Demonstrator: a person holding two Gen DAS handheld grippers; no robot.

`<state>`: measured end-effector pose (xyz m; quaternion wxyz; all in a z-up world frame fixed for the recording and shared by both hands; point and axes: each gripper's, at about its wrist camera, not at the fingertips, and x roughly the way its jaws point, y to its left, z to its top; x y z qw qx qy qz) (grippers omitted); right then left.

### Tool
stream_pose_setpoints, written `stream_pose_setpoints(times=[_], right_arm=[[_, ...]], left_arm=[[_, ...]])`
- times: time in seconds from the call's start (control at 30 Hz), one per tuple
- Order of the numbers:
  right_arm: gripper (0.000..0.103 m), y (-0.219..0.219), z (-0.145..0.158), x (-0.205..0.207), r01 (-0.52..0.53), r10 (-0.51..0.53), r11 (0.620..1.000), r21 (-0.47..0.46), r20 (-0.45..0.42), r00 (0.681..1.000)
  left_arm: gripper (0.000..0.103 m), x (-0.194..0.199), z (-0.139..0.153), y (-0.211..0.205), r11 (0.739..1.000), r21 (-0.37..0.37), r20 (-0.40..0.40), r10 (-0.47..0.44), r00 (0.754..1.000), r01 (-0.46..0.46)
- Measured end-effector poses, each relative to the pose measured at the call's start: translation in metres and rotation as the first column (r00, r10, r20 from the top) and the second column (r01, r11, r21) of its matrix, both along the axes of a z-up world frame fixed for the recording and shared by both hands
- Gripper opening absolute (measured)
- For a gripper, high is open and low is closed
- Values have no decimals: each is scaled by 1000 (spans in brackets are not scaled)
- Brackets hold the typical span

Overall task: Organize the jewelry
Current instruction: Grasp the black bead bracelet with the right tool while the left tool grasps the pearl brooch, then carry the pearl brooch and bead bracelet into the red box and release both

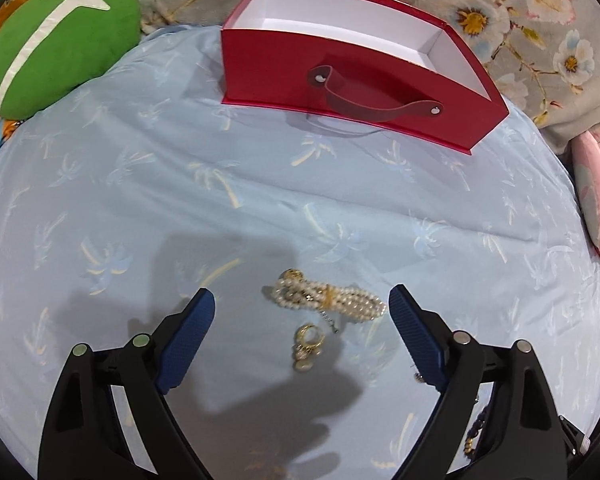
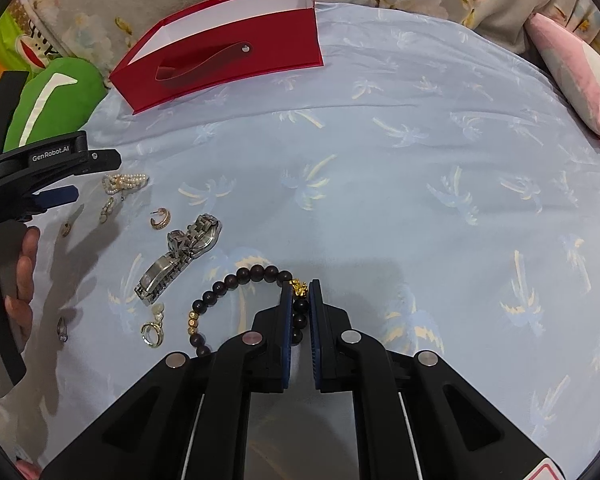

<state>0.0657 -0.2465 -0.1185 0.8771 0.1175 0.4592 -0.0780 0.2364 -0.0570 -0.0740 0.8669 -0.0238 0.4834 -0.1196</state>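
The bedsheet (image 1: 140, 184) was pale blue, printed with faint palm trees in cream and lighter blue. The open cardboard box (image 1: 284, 76) was bright red outside and white within, its strap handle (image 1: 372, 100) a darker red with silver studs. Beside it lay a plush green cushion (image 1: 56, 40) crossed by a white stripe. The floral blanket (image 1: 520, 12) behind was grey, with white and pink blossoms, yellow-centred. The pearl bracelet (image 1: 328, 296) was creamy white with gold links. The beaded bracelet (image 2: 236, 280) was dark brown with gold charms, the metal watch (image 2: 180, 260) silver. Both claws were black with blue pads (image 1: 188, 336).
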Motion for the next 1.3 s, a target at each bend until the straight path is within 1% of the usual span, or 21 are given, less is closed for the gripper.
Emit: stream_pose_setpoints(times=[0.07,0.1,0.13,0.17,0.2,0.23,0.27,0.3,0.37,0.4,0.47,0.5,0.6,0.83,1.03,1.17,1.3], right_arm=[[7,0,0,1,-1,1,1000,3,0,1000],[7,0,0,2,-1,1,1000,4,-1,1000],[7,0,0,2,-2,2,1000,5,-1,1000],[7,0,0,3,-3,3,1000,6,-1,1000],[7,0,0,4,-4,4,1000,7,-1,1000],[7,0,0,4,-5,5,1000,7,-1,1000],[7,-1,0,5,-5,5,1000,7,-1,1000],[7,-1,0,6,-6,6,1000,8,-1,1000],[7,0,1,7,-7,7,1000,10,-2,1000],[7,0,1,8,-7,7,1000,12,-2,1000],[7,0,0,9,-8,9,1000,15,-1,1000],[7,0,0,9,-10,10,1000,15,-1,1000],[7,1,2,9,-13,13,1000,16,4,1000],[7,2,17,7,-15,15,1000,0,48,999],[7,3,49,2,-28,28,1000,-4,128,991],[7,5,77,-1,-38,40,999,-10,194,980],[7,8,102,-3,-55,58,998,-17,248,967]], left_arm=[[74,4,-5,-6,1000,8,-12,-17,1000,17],[67,6,-9,-8,1000,7,-25,-23,999,23],[63,8,-13,-10,1000,-1,-46,-29,999,28],[63,9,-15,-10,1000,-4,-47,-26,999,26],[61,8,-14,-12,1000,3,-33,-25,999,25],[58,8,-15,-14,999,5,-35,-34,999,34],[54,8,-15,-16,999,17,-26,-34,999,34],[45,8,-15,-16,999,20,-23,-34,999,35],[40,8,-15,-16,999,5,-21,-34,999,34],[36,8,-14,-14,1000,-3,-19,-31,999,31],[21,7,-9,-10,1000,-11,-1,-24,1000,24],[19,6,-5,-9,999,-16,5,-28,1000,28],[19,2,1,-5,999,-42,5,-33,999,33],[18,-20,28,9,996,-81,61,-39,997,44],[18,-42,65,23,994,-99,136,-38,990,51],[18,-57,88,32,995,-85,189,-31,982,48],[18,-67,108,41,995,-92,223,-24,974,46]])
